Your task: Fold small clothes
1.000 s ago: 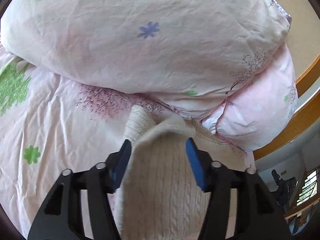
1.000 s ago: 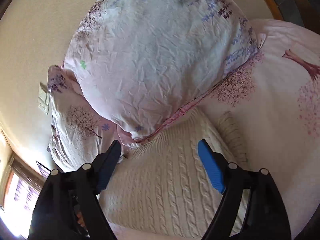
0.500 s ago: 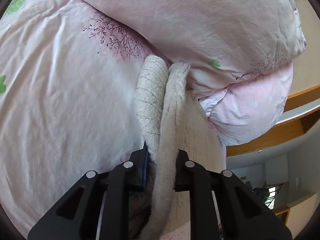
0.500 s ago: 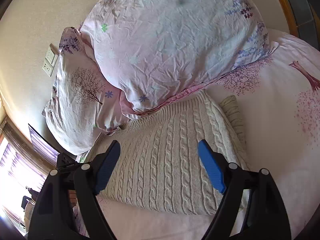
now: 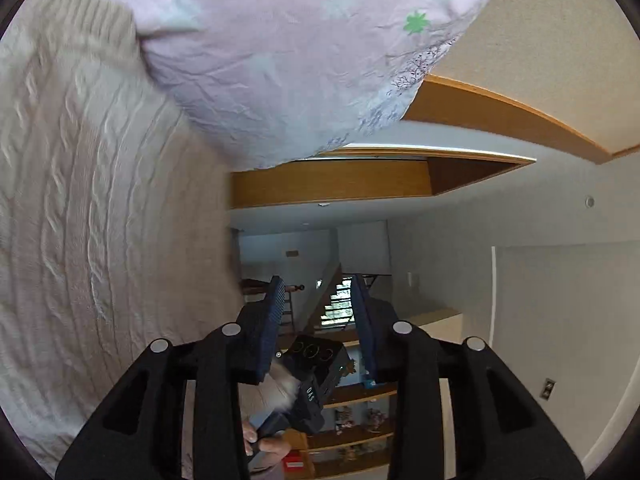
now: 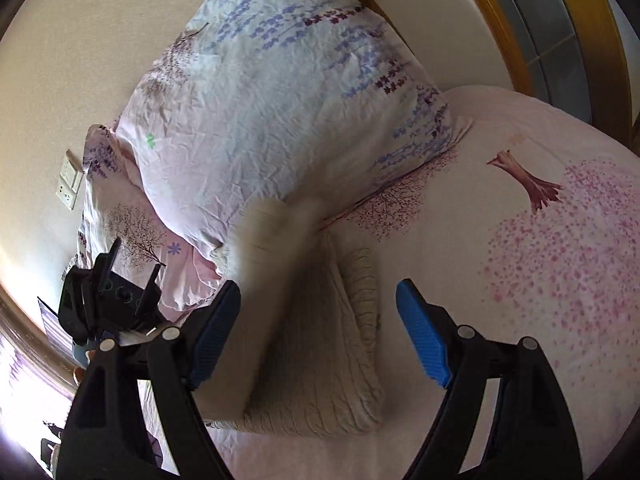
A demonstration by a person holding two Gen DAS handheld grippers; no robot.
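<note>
A cream cable-knit sweater [image 6: 320,344] lies on the pink bed sheet [image 6: 540,264] against the pillows, one half folded over and motion-blurred. In the left wrist view the sweater [image 5: 100,208] fills the left side. My left gripper [image 5: 318,312] is open and empty, to the right of the sweater, pointing into the room. It also shows in the right wrist view [image 6: 128,276] at the far left. My right gripper [image 6: 318,328] is open and empty, held above the sweater.
Two floral pillows [image 6: 280,100] are stacked at the head of the bed against the beige wall. A wooden headboard [image 5: 480,120] runs behind them. A wall socket [image 6: 70,182] sits at the left. Shelves [image 5: 352,432] stand far off.
My left gripper was shut on the sweater's edge half a second ago. It has let go, opened and swung away to the right. The sweater has folded over. The right gripper stayed open.
</note>
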